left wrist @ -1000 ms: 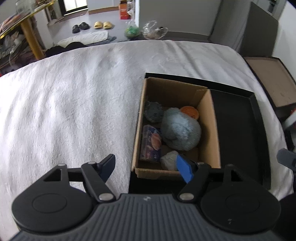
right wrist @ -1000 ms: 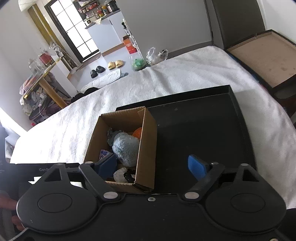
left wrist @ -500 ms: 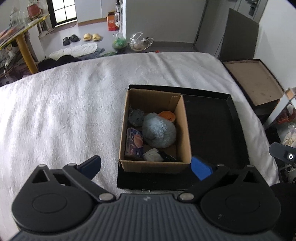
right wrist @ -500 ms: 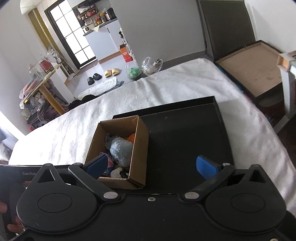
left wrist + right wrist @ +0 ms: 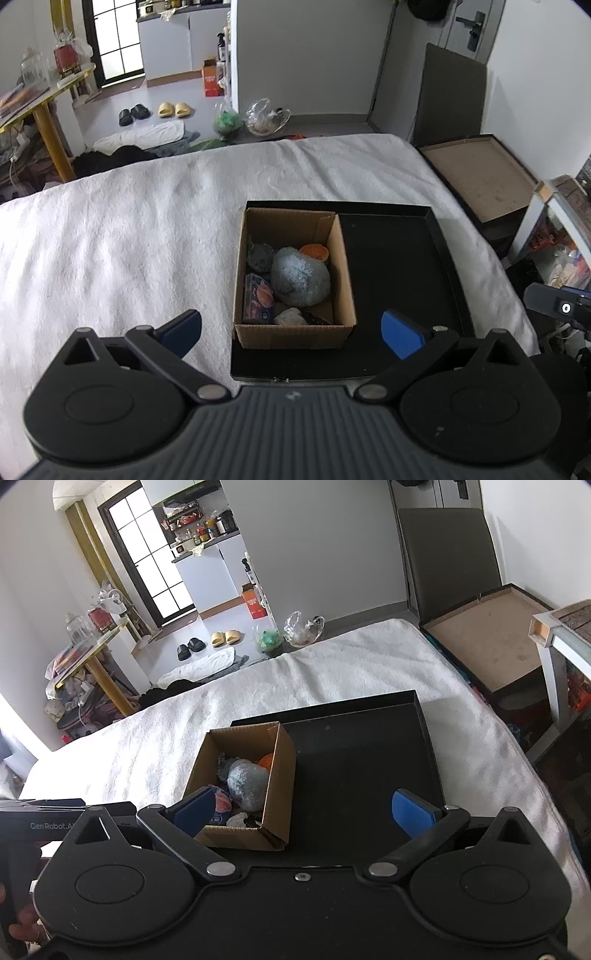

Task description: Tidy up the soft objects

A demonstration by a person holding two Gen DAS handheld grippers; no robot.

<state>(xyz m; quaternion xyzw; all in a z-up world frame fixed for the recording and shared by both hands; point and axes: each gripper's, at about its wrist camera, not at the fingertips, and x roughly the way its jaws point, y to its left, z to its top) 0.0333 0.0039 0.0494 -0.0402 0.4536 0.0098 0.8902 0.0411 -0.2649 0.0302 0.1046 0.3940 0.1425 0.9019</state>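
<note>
A brown cardboard box [image 5: 293,334] [image 5: 284,764] stands in the left half of a shallow black tray [image 5: 399,258] [image 5: 362,760] on a white cover. Inside it lie a fluffy grey-blue plush [image 5: 299,277] [image 5: 247,784], an orange soft toy [image 5: 314,253] [image 5: 266,761], a dark grey plush [image 5: 260,256], a printed purple packet [image 5: 258,297] and a white soft piece [image 5: 290,317]. My left gripper [image 5: 291,330] is open, above and short of the box, with nothing in it. My right gripper [image 5: 303,808] is open and empty too, over the tray's near edge.
The white cover [image 5: 129,236] spreads wide to the left of the tray. To the right, off the cover's edge, stands an open brown-lined case [image 5: 480,177]. Slippers [image 5: 171,109] and bags lie on the floor beyond. The left hand-held unit [image 5: 55,823] shows at the right view's lower left.
Both grippers have opened wider and pulled up and back from the box, which now looks smaller and farther. Nothing in the box has moved.
</note>
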